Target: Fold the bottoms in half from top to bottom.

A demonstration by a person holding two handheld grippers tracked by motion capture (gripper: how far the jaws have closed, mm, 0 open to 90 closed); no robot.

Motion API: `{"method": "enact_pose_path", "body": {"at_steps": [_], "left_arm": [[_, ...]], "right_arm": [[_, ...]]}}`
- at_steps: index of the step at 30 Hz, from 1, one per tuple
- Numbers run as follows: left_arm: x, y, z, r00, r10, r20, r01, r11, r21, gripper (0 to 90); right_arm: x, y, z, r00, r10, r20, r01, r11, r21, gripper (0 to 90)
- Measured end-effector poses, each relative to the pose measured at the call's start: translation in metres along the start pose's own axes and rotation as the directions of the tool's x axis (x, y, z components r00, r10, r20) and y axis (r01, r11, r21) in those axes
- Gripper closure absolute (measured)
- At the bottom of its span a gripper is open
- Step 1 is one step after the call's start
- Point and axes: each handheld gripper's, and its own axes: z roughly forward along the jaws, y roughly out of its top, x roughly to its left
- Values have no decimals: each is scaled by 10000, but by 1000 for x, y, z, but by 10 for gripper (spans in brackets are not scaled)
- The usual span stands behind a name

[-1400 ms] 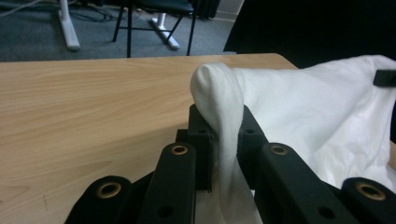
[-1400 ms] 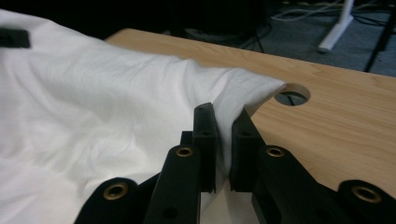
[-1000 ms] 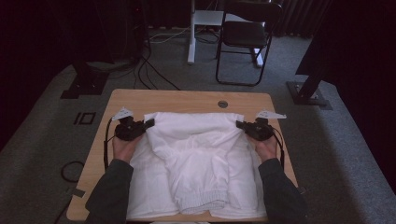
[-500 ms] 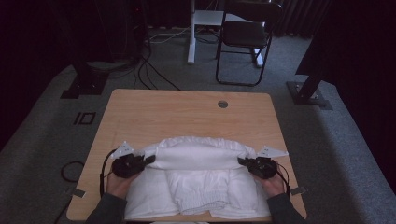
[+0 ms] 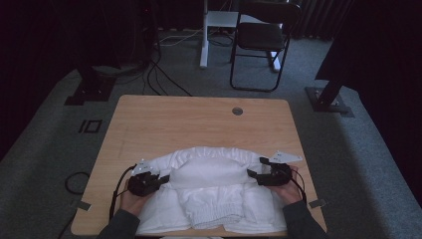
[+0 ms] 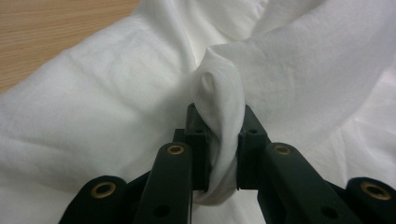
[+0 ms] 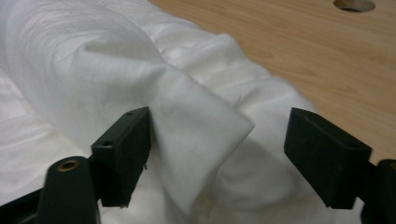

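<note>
Your white garment (image 5: 209, 191) lies at the wooden counter's (image 5: 199, 124) near edge, a black chair (image 5: 261, 42) beyond on grey carpet (image 5: 358, 159); your left tongs (image 5: 158, 178) pinch a fold, your right tongs (image 5: 255, 168) have just been opening and stand wide, cloth loose between.

Floor: grey carpet (image 5: 348, 149) | Table: light wood (image 5: 199, 124), centre | Chair: black folding (image 5: 261, 40), 12 o'clock | Cables: black (image 5: 159, 74), 11 o'clock | Light: dim, dark surrounds
</note>
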Motion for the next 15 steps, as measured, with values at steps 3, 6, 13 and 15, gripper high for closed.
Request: {"method": "enact_pose_path", "body": {"at_steps": [3, 6, 13, 15], "left_arm": [[2, 0, 2, 10000, -71, 4, 71, 10000, 5, 795], [4, 1, 5, 9998, -216, -38, 216, 9998, 3, 795], [8, 14, 14, 9985, -269, -468, 274, 9996, 96, 798], [11, 22, 19, 9972, -134, -735, 148, 9997, 189, 798]], "right_arm": [[-1, 4, 2, 9997, -139, -213, 137, 9999, -97, 211], [9, 3, 2, 9873, -898, -1307, 934, 9954, 213, 728], [11, -5, 19, 9954, -331, -896, 418, 9944, 970, 880], [10, -4, 25, 9973, -207, -706, 286, 9933, 1123, 881]]}}
